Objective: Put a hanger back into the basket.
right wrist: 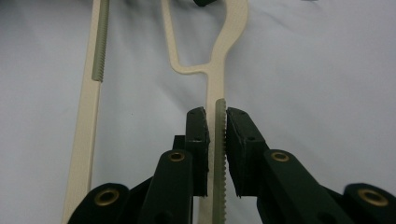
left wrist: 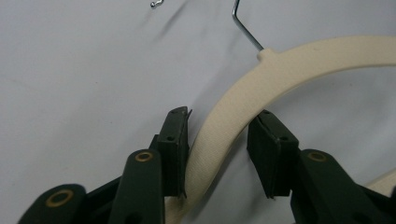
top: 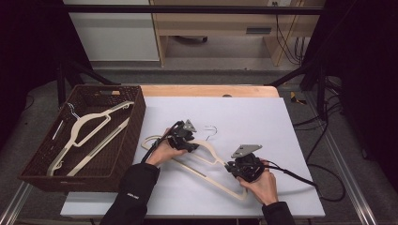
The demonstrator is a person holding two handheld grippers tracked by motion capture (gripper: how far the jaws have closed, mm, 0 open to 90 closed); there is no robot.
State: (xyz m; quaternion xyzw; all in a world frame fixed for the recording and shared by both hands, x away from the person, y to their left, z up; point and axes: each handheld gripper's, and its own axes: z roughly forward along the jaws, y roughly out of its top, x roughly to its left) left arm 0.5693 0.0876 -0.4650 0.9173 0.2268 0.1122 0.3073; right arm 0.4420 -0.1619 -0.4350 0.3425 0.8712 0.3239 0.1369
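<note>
Table covered by pale grey sheet (top: 263,117); dark woven basket (top: 136,122) at left edge.
Cream plastic hanger (top: 206,154) lies centre frame: right claw (right wrist: 215,135) clamped on it, left claw (left wrist: 218,140) apart around its curved shoulder.

A lab-like workspace: dark metal frame (top: 197,9) and loose cables (top: 324,183) surround the table (top: 244,112).

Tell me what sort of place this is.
Probably a lab recording bench: a white sheet-covered table in a black metal frame, loose black cables on the grey floor, and a brown wicker basket of cream hangers.
</note>
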